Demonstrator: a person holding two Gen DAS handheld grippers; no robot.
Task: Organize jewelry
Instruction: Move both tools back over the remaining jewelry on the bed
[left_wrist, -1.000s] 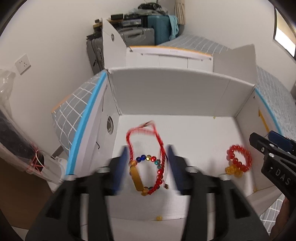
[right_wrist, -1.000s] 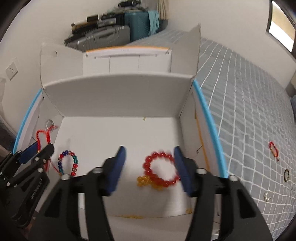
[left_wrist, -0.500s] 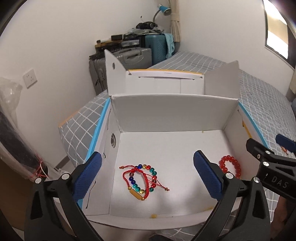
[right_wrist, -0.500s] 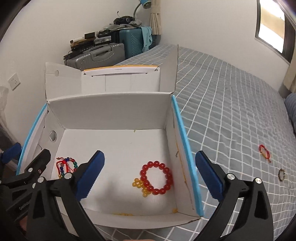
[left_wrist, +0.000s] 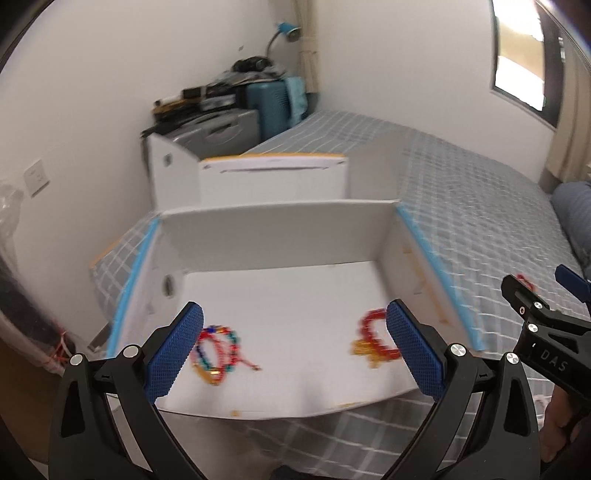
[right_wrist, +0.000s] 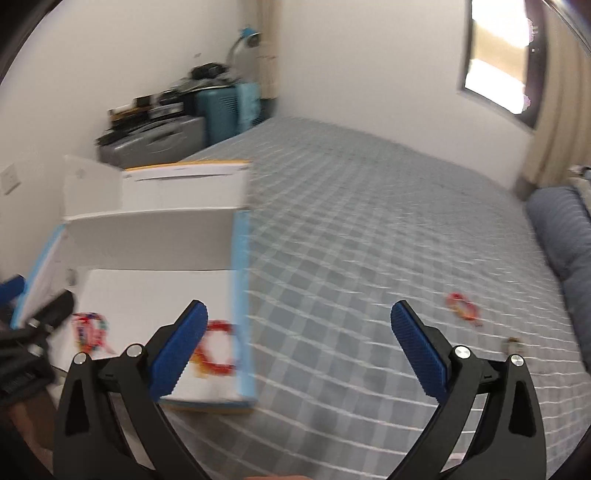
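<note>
Now both of your grippers have let go and pulled back, so start with the biggest thing: the bed (right_wrist: 369, 229), its grey checked cover carrying the open white box (left_wrist: 280, 236) at its near corner. Your left gripper (left_wrist: 293, 349) and right gripper (right_wrist: 299, 345) have just been opening and both stand fully spread with nothing between the pads; a second ago each was narrower, over a bracelet on the box floor. That reads as two pieces delivered. Inside the box you have two lots: the multicoloured bead and red cord bracelets (left_wrist: 216, 349) lying tangled at the left, too blurred to count apart, and one red bead bracelet (left_wrist: 375, 341) with yellow beads at the right, well apart from them. The right gripper has swung toward the open cover, where two loose pieces wait: one red cord bracelet (right_wrist: 461, 304) and, nearer you, one small dark piece (right_wrist: 514, 344) too blurred to name. Judging by that, the sorting is roughly halfway.
</note>
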